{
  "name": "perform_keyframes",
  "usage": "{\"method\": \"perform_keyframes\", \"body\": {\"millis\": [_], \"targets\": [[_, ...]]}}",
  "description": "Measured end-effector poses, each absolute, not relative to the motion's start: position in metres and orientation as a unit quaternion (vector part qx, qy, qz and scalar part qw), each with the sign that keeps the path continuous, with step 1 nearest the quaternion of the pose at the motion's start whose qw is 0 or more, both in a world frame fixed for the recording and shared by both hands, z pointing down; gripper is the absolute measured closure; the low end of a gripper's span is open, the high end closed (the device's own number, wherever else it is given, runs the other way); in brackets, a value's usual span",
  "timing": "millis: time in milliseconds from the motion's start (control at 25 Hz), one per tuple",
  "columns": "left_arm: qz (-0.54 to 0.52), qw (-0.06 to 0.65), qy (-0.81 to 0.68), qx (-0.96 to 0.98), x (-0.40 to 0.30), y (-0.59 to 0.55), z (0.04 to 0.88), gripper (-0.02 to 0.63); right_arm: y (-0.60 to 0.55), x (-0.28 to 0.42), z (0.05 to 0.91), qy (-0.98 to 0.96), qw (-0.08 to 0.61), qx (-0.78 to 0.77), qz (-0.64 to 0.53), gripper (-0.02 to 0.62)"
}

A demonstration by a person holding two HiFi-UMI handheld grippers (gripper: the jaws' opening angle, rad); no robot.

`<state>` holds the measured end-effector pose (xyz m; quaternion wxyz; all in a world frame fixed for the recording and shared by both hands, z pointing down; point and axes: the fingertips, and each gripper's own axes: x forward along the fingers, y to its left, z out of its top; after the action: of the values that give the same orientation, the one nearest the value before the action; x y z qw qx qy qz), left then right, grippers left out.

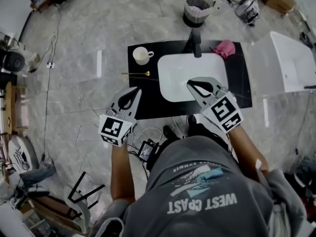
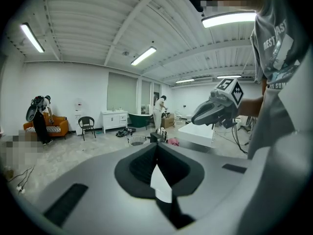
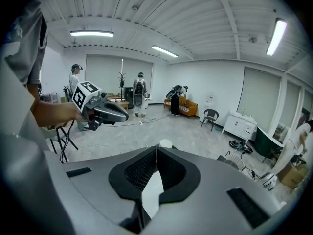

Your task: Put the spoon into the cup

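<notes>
On my counter (image 1: pixel 158 107) the cup (image 1: pixel 142 55) sits at the far left corner. The spoon (image 1: pixel 137 73) lies flat just in front of it, left of the basin (image 1: pixel 177 78). The faucet (image 1: pixel 196 41) stands behind the basin (with a cloth (image 1: pixel 224 48) just to its right). My left gripper (image 1: pixel 135 91) hangs over the near left edge, and my right gripper (image 1: pixel 190 83) is over the basin's near side.

Glossy white cup (image 1: pixel 142 55), gold metal spoon (image 1: pixel 137 73), matt black counter (image 1: pixel 152 101).

- White sink (image 1: pixel 173 80) set in a black bench (image 1: pixel 239 78), black tap (image 1: pixel 196 41) at its far edge.
- Pink cloth (image 1: pixel 224 48) beside the tap.
- Ribbed bin (image 1: pixel 198 6) on the marble floor (image 1: pixel 89 28).
</notes>
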<state>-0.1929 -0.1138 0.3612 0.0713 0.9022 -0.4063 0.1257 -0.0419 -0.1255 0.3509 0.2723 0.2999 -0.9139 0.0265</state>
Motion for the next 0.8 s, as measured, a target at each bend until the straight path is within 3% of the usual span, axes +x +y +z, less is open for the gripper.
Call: {"method": "perform_keyframes", "body": {"millis": [800], "targets": [[0.156,0.103,-0.433,0.882,-0.127,-0.179,0.383,0.603,-0.177,0.020,0.365,-0.927,0.267,0.258,0.051,0.563]]}}
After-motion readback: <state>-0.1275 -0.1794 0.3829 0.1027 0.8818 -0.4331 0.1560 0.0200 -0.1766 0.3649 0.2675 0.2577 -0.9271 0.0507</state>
